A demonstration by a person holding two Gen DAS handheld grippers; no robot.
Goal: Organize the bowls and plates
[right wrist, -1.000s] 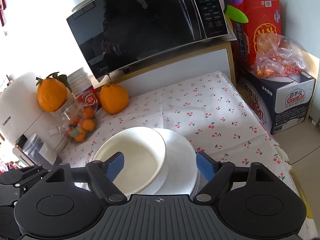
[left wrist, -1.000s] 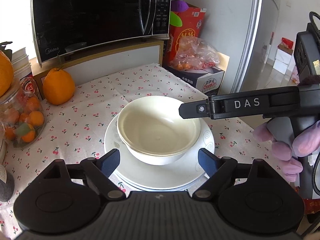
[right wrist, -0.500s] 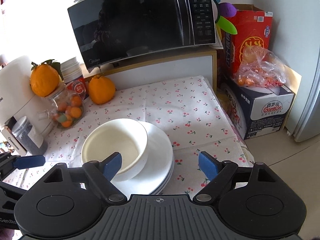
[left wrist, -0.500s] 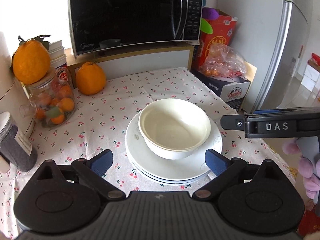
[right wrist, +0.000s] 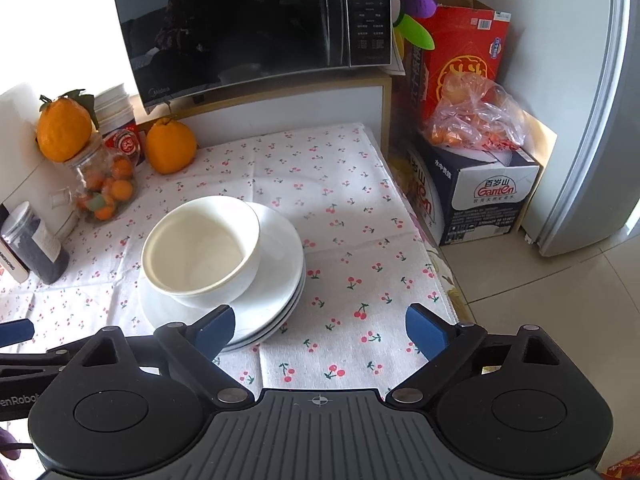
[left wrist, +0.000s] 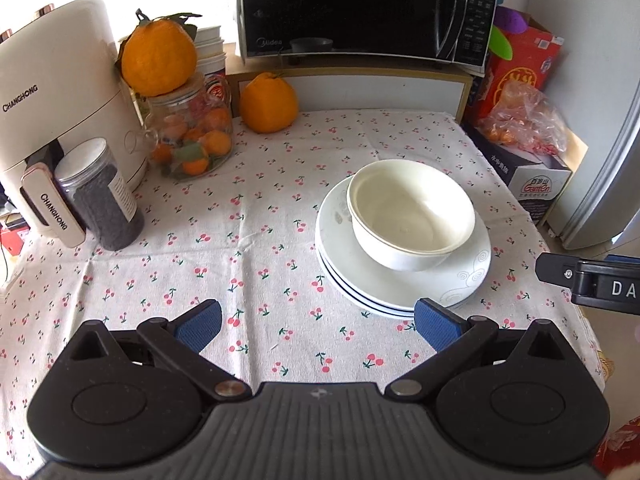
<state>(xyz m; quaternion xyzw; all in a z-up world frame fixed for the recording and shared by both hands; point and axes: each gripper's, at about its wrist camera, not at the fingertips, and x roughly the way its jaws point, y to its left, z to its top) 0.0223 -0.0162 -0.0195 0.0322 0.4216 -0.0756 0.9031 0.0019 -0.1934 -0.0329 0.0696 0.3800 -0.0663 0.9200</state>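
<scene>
Hanging over the near edge of the desk (left wrist: 248, 240), left tongs (left wrist: 316, 326) stand spread wide, having just been opening, blue pads bare, nothing between them but cherry-print cloth; the right pad sits just in front of the plate stack's near rim, contact not clear. Right tongs (right wrist: 320, 330) likewise wide and just been opening, empty; the left pad overlaps the near rim of the plates in view, touching or not I cannot tell. In the left view a black arm of the right tongs pokes in from the right edge, white letters "DA" readable. White bowl (left wrist: 412, 216) sits upright on the stack of white plates (left wrist: 404, 280), toward the right side of the desk; the top plate has a faint swirl pattern. Further back on the left: dark-filled jar (left wrist: 100, 196) with a paper label, unreadable; white appliance (left wrist: 60, 92) marked "CHANGHONG" twice; glass jar of small oranges (left wrist: 192, 136) with a large orange on top. A second orange (left wrist: 269, 103) at the back. Black microwave (left wrist: 360, 8), "Midea" on its door. Right of the desk, a box (right wrist: 480, 188) printed "Ganten".
</scene>
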